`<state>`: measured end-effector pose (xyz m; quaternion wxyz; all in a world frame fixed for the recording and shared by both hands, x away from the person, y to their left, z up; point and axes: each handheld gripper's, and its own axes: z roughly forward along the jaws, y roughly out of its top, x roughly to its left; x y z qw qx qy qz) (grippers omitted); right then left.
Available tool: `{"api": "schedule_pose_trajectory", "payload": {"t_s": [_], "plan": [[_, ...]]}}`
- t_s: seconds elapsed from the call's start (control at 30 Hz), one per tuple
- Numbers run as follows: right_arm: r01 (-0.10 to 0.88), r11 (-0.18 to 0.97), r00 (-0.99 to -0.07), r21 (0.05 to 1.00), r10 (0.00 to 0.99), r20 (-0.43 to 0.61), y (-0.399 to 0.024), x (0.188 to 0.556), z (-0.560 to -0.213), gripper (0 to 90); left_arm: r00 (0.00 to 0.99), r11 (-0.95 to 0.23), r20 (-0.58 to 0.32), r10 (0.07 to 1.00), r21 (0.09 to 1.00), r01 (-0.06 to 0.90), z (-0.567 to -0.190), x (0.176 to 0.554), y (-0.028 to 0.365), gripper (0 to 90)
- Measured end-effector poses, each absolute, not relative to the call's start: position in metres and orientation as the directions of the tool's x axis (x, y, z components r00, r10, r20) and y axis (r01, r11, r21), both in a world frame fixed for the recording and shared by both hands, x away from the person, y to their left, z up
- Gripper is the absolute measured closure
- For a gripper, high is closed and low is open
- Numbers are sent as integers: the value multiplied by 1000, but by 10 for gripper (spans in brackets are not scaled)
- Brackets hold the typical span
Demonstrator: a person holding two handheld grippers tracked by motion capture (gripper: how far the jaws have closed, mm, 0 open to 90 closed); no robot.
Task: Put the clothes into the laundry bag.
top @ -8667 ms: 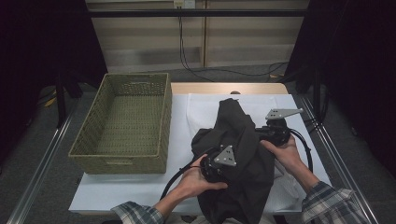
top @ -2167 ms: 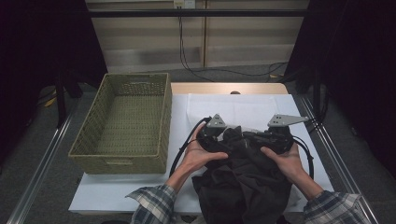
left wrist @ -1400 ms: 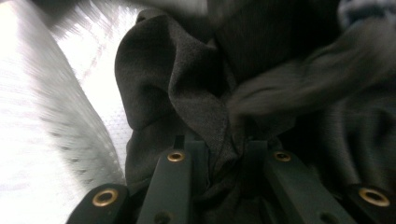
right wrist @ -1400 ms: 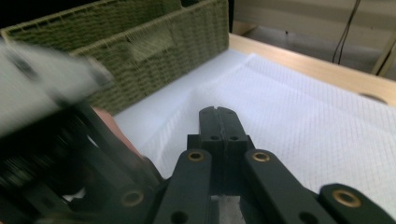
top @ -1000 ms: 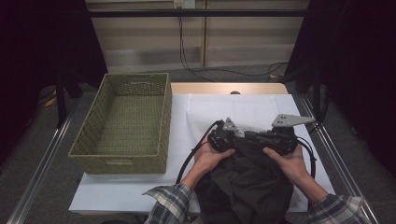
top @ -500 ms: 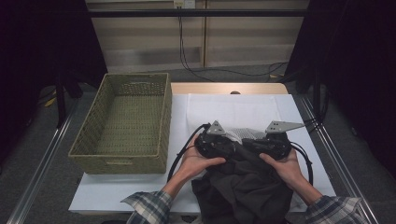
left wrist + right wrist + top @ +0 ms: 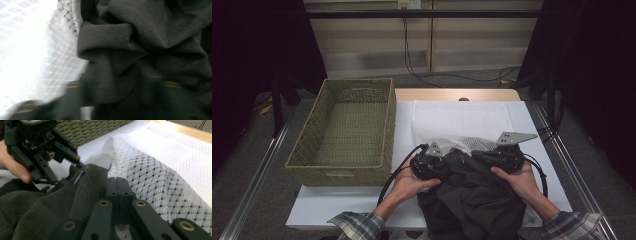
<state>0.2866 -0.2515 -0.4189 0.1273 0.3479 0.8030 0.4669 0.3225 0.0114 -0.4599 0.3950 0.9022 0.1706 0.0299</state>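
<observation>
A dark grey garment [image 7: 472, 200] with a white mesh lining [image 7: 462, 144] lies bunched on the white table cover [image 7: 472, 115] in front of the person. My left gripper [image 7: 447, 161] is at the garment's upper left edge. Its jaws have just been closing, and in the left gripper view, blurred, a fold of dark cloth [image 7: 140, 37] is between them [image 7: 120, 82]. My right gripper [image 7: 116, 182] is shut on the garment's edge where the dark cloth [image 7: 37, 207] meets the mesh [image 7: 155, 175]. The right gripper view has the left gripper [image 7: 71, 172] at its upper left.
A woven green basket [image 7: 389, 125] stands on the left of the table with nothing in it, close to the left hand. Black cables trail from both grippers. Bare white cover lies beyond the garment, up to the wooden far edge [image 7: 457, 95].
The left gripper has moved left and toward the person along the garment's edge. The right gripper has sunk slightly. More of the white mesh lining shows behind the grippers.
</observation>
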Motion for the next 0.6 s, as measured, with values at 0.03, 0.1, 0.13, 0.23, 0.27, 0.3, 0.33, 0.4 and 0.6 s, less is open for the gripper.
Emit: {"api": "schedule_pose_trajectory", "payload": {"t_s": [0.03,0.1,0.13,0.23,0.27,0.3,0.33,0.4,0.6], "plan": [[446,321,-724,836,678,126,-252,287,-419,900,939,-610,-71,337,743,275,-456,320,10,788],[452,316,-718,834,684,129,-252,288,-420,900,940,-553,-116,322,782,286,-448,319,7,844],[458,308,-712,834,688,137,-252,289,-420,900,943,-533,-123,310,799,279,-443,319,7,851],[455,297,-707,840,694,137,-251,290,-419,900,945,-475,-176,275,830,293,-434,321,-2,852],[455,297,-708,840,693,139,-251,290,-419,900,948,-472,-175,267,833,287,-433,320,-6,848],[454,297,-706,840,695,136,-251,291,-419,900,949,-469,-182,256,836,287,-434,320,-13,833],[455,293,-700,841,701,135,-252,291,-419,900,950,-473,-188,250,833,289,-436,319,-18,766],[459,290,-693,839,708,135,-254,292,-419,900,953,-480,-187,238,830,283,-436,316,-23,576],[455,291,-699,842,702,135,-254,292,-419,900,955,-476,-214,203,831,288,-428,314,-15,342]]}}
